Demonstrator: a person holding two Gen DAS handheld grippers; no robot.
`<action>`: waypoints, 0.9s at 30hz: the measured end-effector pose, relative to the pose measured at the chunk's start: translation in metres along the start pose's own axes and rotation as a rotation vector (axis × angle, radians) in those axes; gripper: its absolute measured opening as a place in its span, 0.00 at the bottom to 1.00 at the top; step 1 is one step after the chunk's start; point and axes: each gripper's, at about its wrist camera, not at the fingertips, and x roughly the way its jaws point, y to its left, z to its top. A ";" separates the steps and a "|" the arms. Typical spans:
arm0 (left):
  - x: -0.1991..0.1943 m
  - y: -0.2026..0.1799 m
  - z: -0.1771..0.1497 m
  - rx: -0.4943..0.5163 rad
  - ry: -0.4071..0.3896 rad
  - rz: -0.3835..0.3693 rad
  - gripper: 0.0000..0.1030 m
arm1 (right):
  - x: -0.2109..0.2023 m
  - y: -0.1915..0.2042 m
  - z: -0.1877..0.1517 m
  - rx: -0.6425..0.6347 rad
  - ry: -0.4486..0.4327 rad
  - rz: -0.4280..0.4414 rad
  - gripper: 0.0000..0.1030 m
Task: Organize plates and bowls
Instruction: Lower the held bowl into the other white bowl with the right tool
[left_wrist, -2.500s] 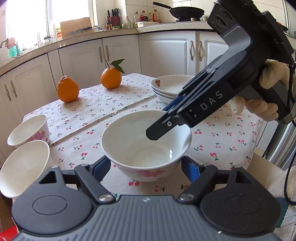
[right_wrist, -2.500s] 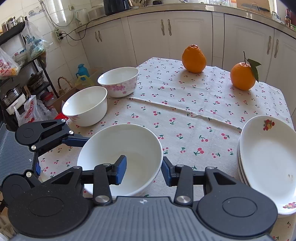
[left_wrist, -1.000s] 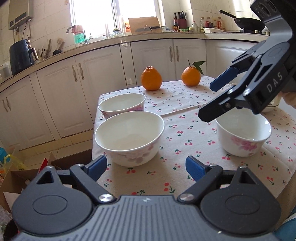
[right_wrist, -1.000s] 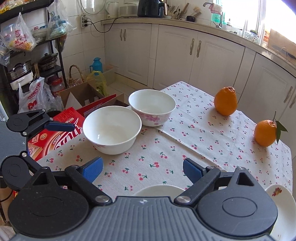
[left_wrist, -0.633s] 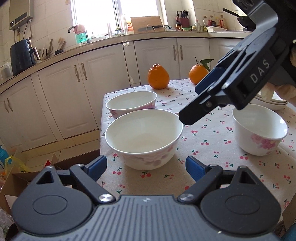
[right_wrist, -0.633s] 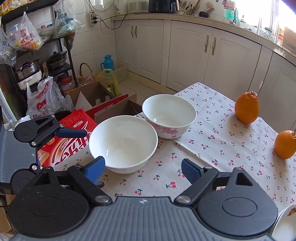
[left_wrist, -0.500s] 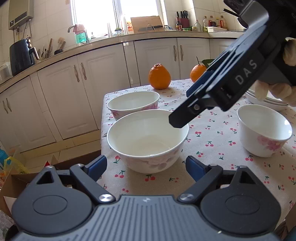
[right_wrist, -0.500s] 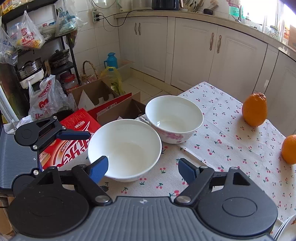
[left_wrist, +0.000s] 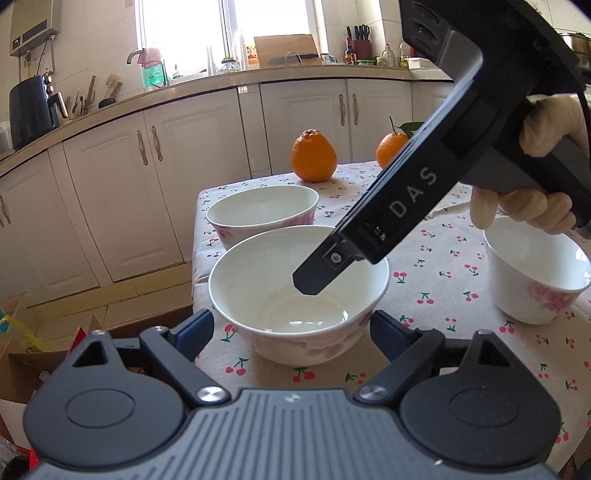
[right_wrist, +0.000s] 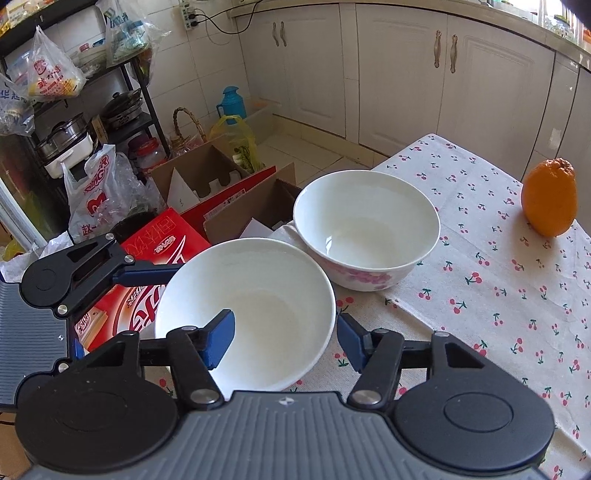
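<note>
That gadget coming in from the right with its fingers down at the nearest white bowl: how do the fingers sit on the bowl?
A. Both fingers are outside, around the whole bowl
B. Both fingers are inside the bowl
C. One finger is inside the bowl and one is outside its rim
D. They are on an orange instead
C. The right gripper straddles the near bowl's rim: one blue-padded finger is inside, the other outside its wall, after just closing in.

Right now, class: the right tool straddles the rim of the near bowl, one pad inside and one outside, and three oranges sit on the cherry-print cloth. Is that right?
Not quite. The right tool does straddle the near bowl rim, but the left wrist view shows two oranges, one and another, on the cherry-print cloth, not three.
</note>
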 end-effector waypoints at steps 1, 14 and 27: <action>0.000 0.001 0.000 0.002 0.000 -0.003 0.89 | 0.001 0.000 0.001 0.000 0.002 0.004 0.60; 0.003 0.007 0.001 -0.004 0.000 -0.032 0.86 | 0.001 -0.002 0.001 -0.007 0.005 0.003 0.54; -0.013 -0.006 0.015 0.037 -0.012 -0.047 0.86 | -0.025 -0.003 -0.008 0.013 -0.026 0.009 0.54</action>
